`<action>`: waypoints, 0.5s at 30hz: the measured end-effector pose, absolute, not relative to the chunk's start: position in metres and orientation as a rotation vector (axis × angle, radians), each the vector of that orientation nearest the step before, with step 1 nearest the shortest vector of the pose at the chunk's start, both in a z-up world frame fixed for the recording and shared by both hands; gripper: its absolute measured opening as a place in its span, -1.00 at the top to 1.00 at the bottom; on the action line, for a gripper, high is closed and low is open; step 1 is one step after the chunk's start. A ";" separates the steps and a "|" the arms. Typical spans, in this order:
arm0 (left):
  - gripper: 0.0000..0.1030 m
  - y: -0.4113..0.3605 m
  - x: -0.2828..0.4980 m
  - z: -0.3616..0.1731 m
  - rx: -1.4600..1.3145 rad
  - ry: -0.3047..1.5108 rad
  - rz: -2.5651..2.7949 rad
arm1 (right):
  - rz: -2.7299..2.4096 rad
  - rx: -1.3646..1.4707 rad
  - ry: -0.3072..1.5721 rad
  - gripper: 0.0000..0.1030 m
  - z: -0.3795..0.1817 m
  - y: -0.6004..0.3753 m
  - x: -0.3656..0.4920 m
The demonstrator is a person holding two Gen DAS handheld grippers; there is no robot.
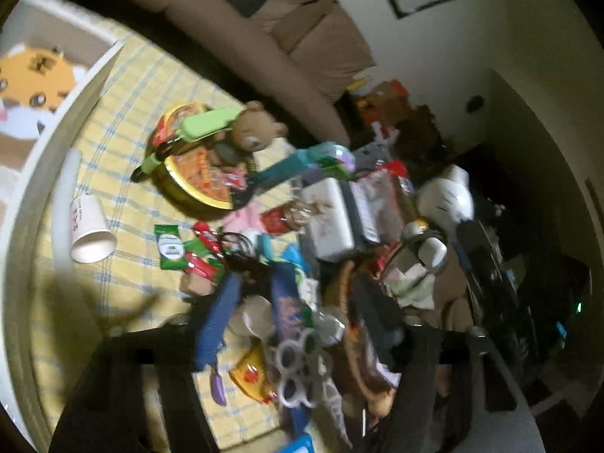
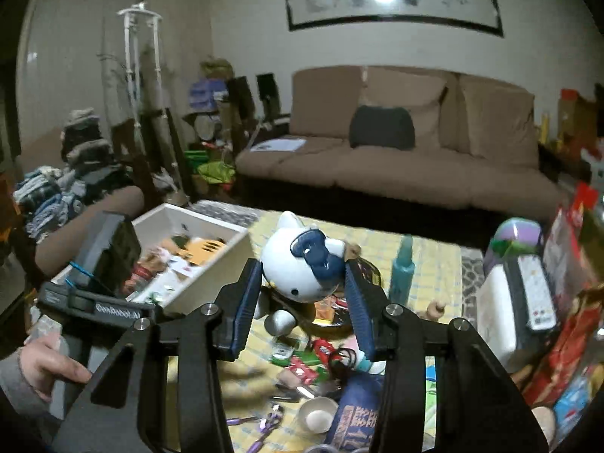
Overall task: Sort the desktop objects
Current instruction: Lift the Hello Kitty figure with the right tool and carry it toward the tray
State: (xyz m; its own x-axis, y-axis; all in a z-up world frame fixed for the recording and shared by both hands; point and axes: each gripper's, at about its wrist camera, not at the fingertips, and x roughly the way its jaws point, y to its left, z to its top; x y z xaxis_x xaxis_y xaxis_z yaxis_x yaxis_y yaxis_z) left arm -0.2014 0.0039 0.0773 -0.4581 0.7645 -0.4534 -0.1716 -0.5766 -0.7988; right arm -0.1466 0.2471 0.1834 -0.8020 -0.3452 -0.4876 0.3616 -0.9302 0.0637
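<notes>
A white cat figure [image 2: 302,264] with a blue bow hangs above the cluttered table, and my right gripper [image 2: 303,268] is shut on it, one blue pad on each side of its head. In the left wrist view the same cat figure [image 1: 447,194] shows at the right. My left gripper [image 1: 298,283] is open over a heap of small items, with nothing held between its fingers; its right finger is dark and blurred. A blue pouch [image 1: 287,309] and white-framed glasses [image 1: 298,358] lie below it. A person's hand [image 2: 49,362] holds the left gripper's handle.
A white bin [image 2: 211,260] of toys stands at the table's left. On the yellow checked cloth [image 1: 124,87] are a tipped paper cup [image 1: 90,234], a round tin [image 1: 196,188] under a teddy bear [image 1: 253,128], a teal bottle [image 2: 402,268] and a remote [image 2: 536,294]. A brown sofa [image 2: 396,173] stands behind.
</notes>
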 end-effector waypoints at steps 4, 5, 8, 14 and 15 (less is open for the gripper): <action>-0.38 -0.007 -0.170 0.110 -1.025 -0.872 2.067 | -2.602 0.759 0.023 0.92 0.210 0.230 -0.125; -0.38 -0.009 -0.168 0.112 -1.026 -0.849 2.092 | -2.592 0.815 0.043 0.92 0.208 0.219 -0.125; -0.39 -0.019 -0.168 0.104 -1.176 -0.827 2.146 | -2.591 1.094 0.100 0.92 0.190 0.202 -0.134; -0.38 -0.034 -0.148 0.072 -1.355 -0.770 2.125 | -2.447 1.304 0.090 0.86 0.136 0.202 -0.106; -0.38 -0.036 -0.145 0.068 -1.368 -0.771 2.119 | -2.420 1.339 0.094 0.86 0.125 0.200 -0.102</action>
